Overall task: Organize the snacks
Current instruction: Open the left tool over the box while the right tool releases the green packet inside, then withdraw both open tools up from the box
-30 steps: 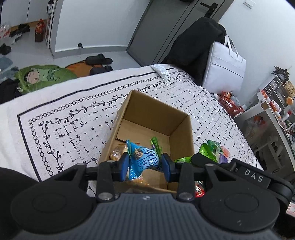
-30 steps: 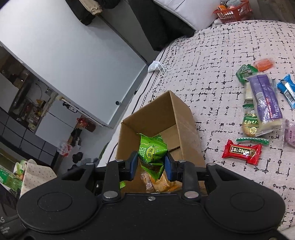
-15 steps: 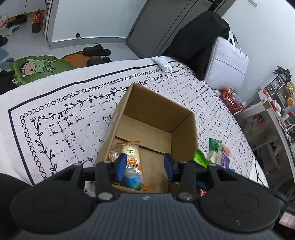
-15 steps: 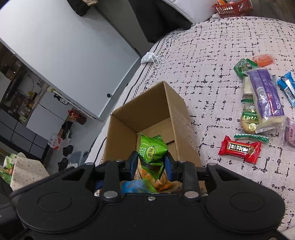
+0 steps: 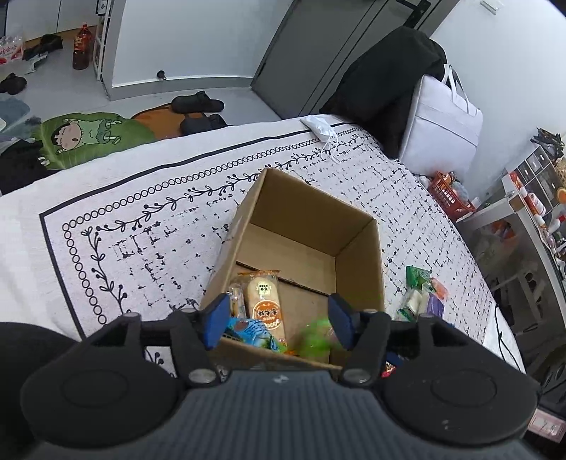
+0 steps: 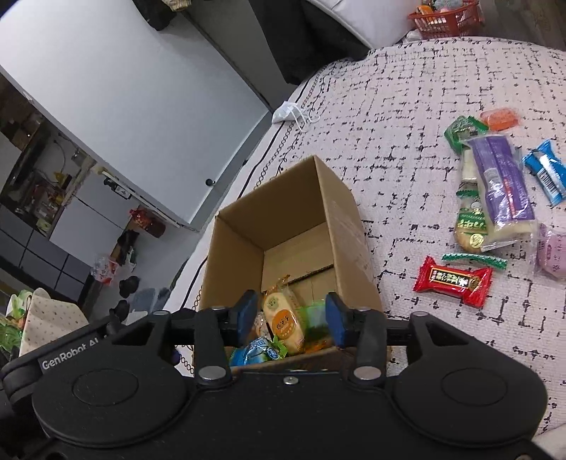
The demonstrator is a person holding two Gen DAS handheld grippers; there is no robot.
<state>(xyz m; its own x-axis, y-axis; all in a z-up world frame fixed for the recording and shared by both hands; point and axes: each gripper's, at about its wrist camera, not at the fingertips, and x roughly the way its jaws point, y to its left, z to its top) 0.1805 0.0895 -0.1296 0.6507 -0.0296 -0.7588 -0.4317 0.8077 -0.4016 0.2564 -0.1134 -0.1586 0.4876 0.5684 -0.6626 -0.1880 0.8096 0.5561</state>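
An open cardboard box (image 5: pixel 357 247) (image 6: pixel 339 212) stands on the patterned cloth. Inside lie an orange biscuit pack (image 5: pixel 265 304) (image 6: pixel 283 318), a blue packet (image 5: pixel 247 329) (image 6: pixel 254 354) and a green packet (image 5: pixel 315 339) (image 6: pixel 311 315), blurred as it drops. My left gripper (image 5: pixel 277 320) hovers over the box's near edge, jaws opening with nothing pressed between them. My right gripper (image 6: pixel 288 318) hangs over the same edge, jaws opening, the green packet loose between them. More snacks lie right of the box: a red bar (image 6: pixel 452 281), a purple pack (image 6: pixel 502 180) and a blue bar (image 6: pixel 544 170).
A white mask (image 5: pixel 318 125) lies at the cloth's far edge. A dark jacket and a white bag (image 5: pixel 442 120) sit beyond the far corner, an orange basket (image 6: pixel 445 16) behind them. Shoes and a green mat (image 5: pixel 88 136) are on the floor.
Both grippers have opened. The blue packet left the left jaws and landed in the box. The green packet has slipped from the right jaws and is falling in.
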